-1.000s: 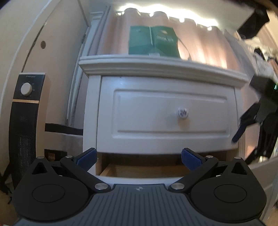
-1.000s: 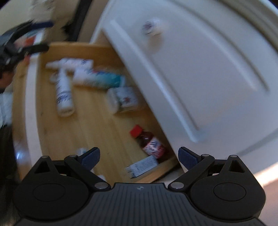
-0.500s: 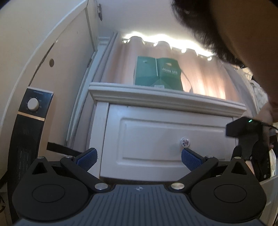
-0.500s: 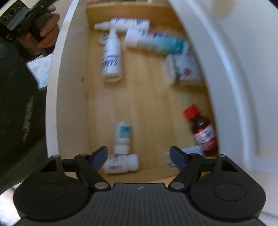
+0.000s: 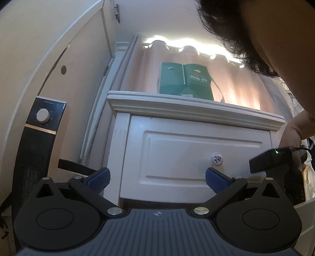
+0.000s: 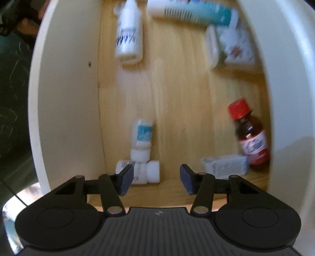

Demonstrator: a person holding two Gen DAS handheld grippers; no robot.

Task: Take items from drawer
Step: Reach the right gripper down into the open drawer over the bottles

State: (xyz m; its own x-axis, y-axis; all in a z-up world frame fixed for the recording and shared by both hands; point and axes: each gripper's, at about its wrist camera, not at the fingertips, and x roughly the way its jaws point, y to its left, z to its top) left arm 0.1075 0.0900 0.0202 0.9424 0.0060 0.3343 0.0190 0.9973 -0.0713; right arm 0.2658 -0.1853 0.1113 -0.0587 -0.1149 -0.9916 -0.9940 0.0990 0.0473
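The right wrist view looks down into the open drawer [image 6: 65, 110], whose wooden floor holds several items. Two small white bottles [image 6: 141, 137] lie in an L just ahead of my right gripper [image 6: 156, 180], which is open and empty above the drawer's near end. A brown bottle with a red cap [image 6: 250, 134] and a small white box [image 6: 224, 166] lie at the right. A white bottle [image 6: 129, 37], a teal tube [image 6: 195, 13] and a white packet [image 6: 230, 47] lie further in. My left gripper [image 5: 156, 178] is open and empty, facing the closed upper drawer front [image 5: 196, 157] and its knob [image 5: 216, 158].
A green box [image 5: 185, 81] stands on the white nightstand top [image 5: 196, 107]. A black heater [image 5: 37, 149] stands to its left by a door. A person's head and hand [image 5: 295, 130] lean in from the right, holding the other black gripper [image 5: 271, 159].
The right gripper has swung over the open drawer and moved down toward the two small white bottles, its fingers narrowing somewhat. The left gripper has tilted upward, away from the drawer opening.
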